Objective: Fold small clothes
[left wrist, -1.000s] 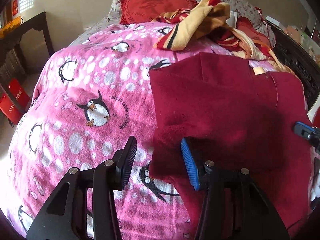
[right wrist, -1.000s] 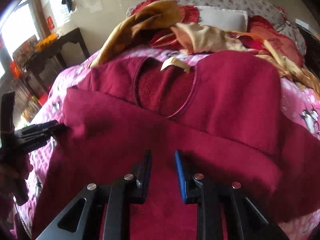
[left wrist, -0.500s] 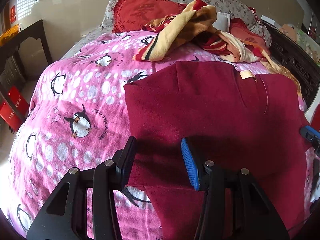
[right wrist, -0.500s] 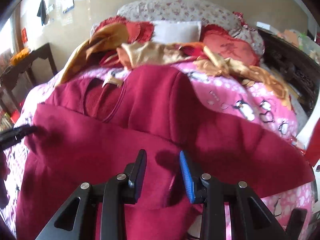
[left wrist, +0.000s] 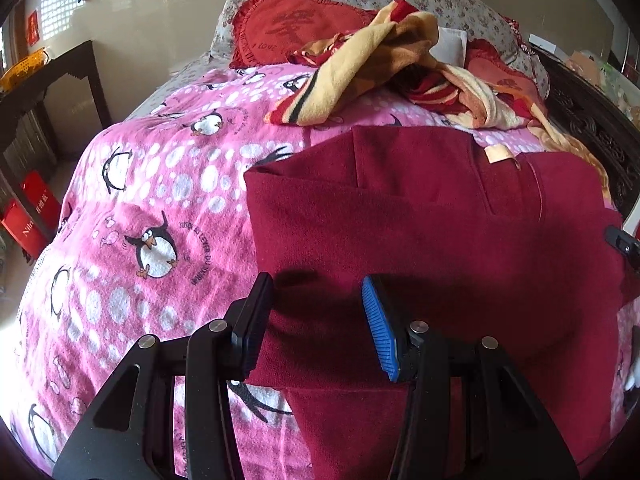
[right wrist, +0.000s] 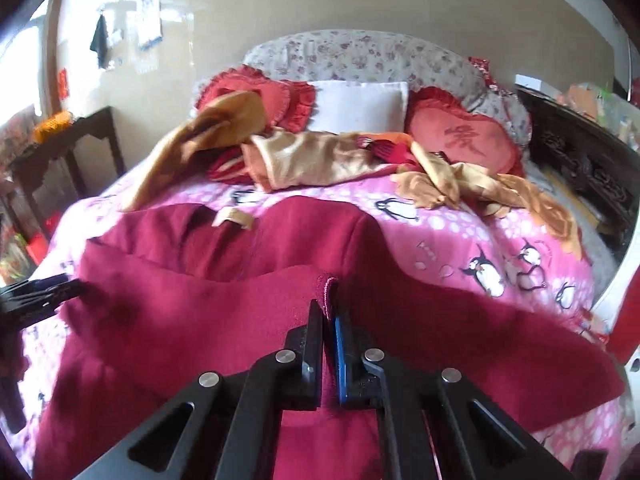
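The heart cushion at the upper middle is reading "I LOVE" (rest hidden). The maroon sweater is lying mid-frame on the penguin blanket, open pink to its left. The right gripper is pinching a sweater fold; the left gripper is hovering half-open over the hem. A yellow-red blanket is crowding the top.

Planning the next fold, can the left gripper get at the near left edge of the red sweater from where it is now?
Probably yes. The left gripper hangs open right over that edge of the red sweater, with nothing lying between.
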{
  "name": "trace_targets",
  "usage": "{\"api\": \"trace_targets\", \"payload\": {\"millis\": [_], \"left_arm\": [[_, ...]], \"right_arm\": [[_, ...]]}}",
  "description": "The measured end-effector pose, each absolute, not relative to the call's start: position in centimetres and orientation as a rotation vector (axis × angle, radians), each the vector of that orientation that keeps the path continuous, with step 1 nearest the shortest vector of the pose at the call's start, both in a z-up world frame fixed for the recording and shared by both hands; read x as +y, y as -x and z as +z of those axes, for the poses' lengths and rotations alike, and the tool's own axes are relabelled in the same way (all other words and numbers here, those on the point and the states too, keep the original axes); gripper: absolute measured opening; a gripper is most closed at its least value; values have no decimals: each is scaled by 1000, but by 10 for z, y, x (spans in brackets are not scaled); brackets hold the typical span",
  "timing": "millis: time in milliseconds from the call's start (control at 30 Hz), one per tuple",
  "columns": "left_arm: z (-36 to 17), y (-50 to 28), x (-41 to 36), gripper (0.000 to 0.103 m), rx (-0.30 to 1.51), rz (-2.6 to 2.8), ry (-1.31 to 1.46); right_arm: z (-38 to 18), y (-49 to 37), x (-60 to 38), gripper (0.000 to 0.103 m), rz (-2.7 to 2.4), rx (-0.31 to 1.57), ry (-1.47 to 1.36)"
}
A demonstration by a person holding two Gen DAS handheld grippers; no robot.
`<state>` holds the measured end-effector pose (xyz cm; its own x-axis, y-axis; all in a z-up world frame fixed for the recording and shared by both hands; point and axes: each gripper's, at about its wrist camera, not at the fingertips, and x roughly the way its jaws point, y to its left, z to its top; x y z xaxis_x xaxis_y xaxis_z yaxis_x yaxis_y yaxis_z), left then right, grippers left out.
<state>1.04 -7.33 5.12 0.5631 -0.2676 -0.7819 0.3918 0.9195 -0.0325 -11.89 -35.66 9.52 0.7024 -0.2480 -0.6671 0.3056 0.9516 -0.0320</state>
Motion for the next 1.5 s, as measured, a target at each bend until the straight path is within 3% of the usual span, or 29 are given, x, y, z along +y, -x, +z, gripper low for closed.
{"api": "trace_targets", "payload": {"millis": [133, 300, 500, 733, 933, 1067, 1500], "left_arm": [[43, -9, -79, 46, 891, -374, -195], [47, -10, -78, 46, 900, -375, -188], [50, -7, -79, 46, 900, -367, -183], [57, 2, -79, 46, 903, -377, -182], [68, 9, -85, 46, 892, -414, -169], [69, 11, -90, 46, 889, -433, -172], [59, 13, -94, 46, 934, -416, -209]], "right_arm": [[66, 102, -372, 5, -340, 813, -112], [89, 126, -373, 32, -356, 742, -166], [101, 135, -347, 32, -203, 718, -175], [50, 105, -351, 32, -249, 865, -195], [76, 129, -362, 32, -212, 807, -305], [92, 172, -400, 40, -305, 768, -357], [76, 331, -599, 46, -793, 626, -829]]}}
